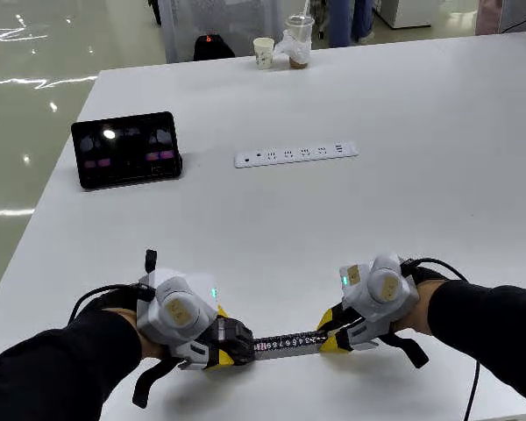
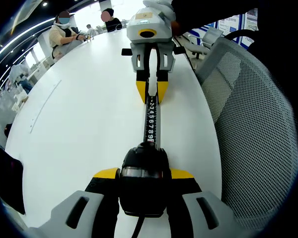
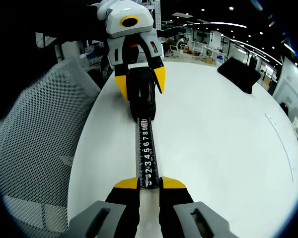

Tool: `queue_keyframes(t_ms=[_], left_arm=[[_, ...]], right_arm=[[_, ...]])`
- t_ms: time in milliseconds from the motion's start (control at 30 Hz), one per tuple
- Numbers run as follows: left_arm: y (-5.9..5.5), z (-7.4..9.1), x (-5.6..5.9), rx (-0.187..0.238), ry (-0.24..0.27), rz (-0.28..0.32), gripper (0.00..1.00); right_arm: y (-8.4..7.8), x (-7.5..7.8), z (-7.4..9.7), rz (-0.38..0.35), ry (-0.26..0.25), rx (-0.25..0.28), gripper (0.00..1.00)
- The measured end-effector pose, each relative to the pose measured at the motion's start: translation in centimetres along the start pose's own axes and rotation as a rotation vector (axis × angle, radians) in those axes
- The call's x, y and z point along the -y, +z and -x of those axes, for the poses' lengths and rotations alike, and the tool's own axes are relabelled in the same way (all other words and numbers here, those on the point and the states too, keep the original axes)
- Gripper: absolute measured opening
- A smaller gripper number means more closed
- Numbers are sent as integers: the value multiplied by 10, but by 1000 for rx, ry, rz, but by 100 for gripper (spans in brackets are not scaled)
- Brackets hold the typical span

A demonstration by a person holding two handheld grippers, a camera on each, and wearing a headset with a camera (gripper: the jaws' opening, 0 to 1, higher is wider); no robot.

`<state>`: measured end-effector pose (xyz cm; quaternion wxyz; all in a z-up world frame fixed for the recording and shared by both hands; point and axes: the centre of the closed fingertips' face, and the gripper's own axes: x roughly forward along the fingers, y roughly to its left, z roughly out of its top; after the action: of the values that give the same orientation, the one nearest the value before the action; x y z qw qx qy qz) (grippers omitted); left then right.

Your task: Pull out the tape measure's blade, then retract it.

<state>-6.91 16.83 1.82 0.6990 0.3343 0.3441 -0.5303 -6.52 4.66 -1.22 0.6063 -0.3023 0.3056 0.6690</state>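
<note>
In the head view, the tape measure [image 1: 232,340] was seen low at the near edge of the white bench [image 1: 421,193], clamped between the yellow-tipped jaws of the left tool [image 1: 212,349]. The blade [image 1: 289,342] was extended a short way to the right of the tape measure, and its end was pinched by the right tool [image 1: 333,339]. Well beyond the tape measure a white power strip [image 1: 295,154] was laid flat. A dark tablet [image 1: 125,147] was propped beyond and to its left, and a paper cup [image 1: 263,51] stood at the far edge. In the left gripper view, the tape measure was gripped between that tool's own jaws. The numbered blade was stretched straight from it to the right tool, whose jaws were pressed together on the tip. A mesh chair back [image 2: 258,124] was seen to the right of the tape measure. In the right gripper view, the blade's end was nipped between that tool's jaws, and the printed figures ran back to the tape measure, which was held by the left tool opposite.
</note>
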Motion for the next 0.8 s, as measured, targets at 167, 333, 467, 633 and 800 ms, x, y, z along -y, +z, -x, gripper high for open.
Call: queue_keyframes(t_ms=[167, 333, 467, 633, 800], left_arm=[[0, 0, 0, 1, 2, 0, 30], [0, 0, 0, 1, 6, 0, 30], [0, 0, 0, 1, 7, 2, 30], [1, 0, 0, 2, 6, 1, 30], [1, 0, 1, 5, 7, 3, 30]], right_arm=[[-2, 0, 1, 6, 0, -1, 11], [-5, 3, 4, 6, 3, -8, 11], [-9, 3, 8, -2, 1, -8, 11], [-12, 3, 10, -9, -4, -7, 11], [-14, 4, 11, -11, -7, -1, 11]])
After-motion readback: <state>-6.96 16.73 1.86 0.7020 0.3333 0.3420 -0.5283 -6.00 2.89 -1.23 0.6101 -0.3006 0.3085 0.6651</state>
